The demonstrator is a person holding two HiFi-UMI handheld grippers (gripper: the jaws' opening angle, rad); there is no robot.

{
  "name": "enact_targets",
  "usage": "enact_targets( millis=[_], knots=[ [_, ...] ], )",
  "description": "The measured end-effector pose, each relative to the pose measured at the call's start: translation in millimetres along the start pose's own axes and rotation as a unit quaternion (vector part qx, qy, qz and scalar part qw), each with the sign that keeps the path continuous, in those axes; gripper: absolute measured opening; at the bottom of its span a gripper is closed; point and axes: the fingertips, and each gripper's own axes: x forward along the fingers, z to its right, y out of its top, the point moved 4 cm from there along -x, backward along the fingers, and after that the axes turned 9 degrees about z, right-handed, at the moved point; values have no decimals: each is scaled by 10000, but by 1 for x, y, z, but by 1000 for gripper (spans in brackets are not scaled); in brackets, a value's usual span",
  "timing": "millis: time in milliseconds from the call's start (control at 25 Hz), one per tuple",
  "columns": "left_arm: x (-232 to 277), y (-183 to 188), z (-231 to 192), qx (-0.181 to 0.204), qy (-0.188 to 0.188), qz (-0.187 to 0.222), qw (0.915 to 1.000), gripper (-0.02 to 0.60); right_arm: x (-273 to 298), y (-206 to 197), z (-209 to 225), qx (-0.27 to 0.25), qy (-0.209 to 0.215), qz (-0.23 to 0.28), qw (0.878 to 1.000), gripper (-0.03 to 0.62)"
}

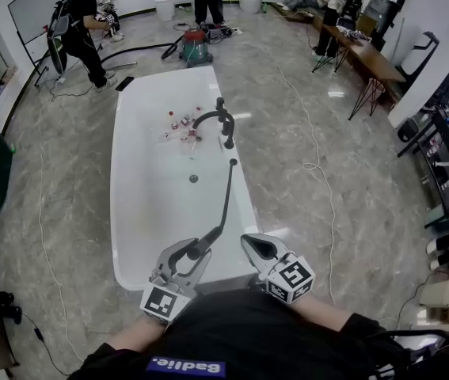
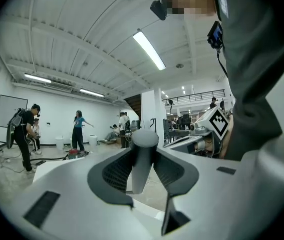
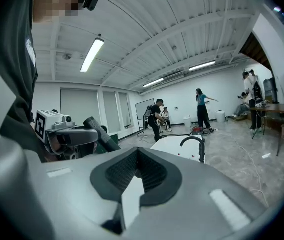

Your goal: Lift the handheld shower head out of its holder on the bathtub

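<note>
Marble floor (image 1: 351, 212) all round. From the head view we look down on the white tub (image 1: 141, 212) running away from us, with the black faucet (image 1: 222, 117) on its right rim and people (image 1: 81, 30) busy by the far wall. Our left tool (image 1: 186, 261) sits over the near end of the tub, clamped on the shower head (image 1: 200, 249). That puts it out of the holder, which we take to be up by the faucet, well apart from here. The hose (image 1: 227, 200) curves from the handle up to the rim and looks slack rather than taut. From this angle the head's long axis slants up and right, hose end toward the faucet. The right tool (image 1: 249, 242) hangs just beside, touching nothing.

Over to the left gripper view: the dark pads press on both sides of the handle. It stands upright across the jaws, rounded end up, so its long axis runs crosswise to the tool. The hose end is below, out of sight.

Right gripper view: the jaws are drawn together at the tips with nothing between them. Off to the left we catch the left tool, the dark stick of the shower head poking out of it on an upward slant.

By our reckoning the lift is as good as done. What matters now is a square, firm grip on the handle, drawing it away only as far as the hose gives. A taut hose could twist the handle in the pads. The right tool is best kept clear of the hose.
</note>
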Motion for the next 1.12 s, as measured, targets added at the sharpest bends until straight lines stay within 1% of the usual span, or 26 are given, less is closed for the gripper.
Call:
enact_targets(
  millis=[160, 360, 480, 720, 1120],
  knots=[
    [-12, 13, 10, 12, -134, 130, 9998, 135, 5, 3, -12, -152, 137, -68, 9998, 2],
    [-16, 8, 24, -108, -248, 92, 9996, 135, 2, 0, -18, -228, 140, -83, 9996, 2],
    [-13, 8, 26, -14, -309, 115, 9995, 135, 1, 0, -20, -258, 171, -98, 9995, 2],
    [-7, 9, 36, 69, -510, 57, 9987, 135, -6, -1, -19, -220, 137, -50, 9997, 2],
    [0, 8, 44, 100, -592, 18, 9982, 135, -15, -5, -17, -140, 173, -86, 9997, 2]
  ],
)
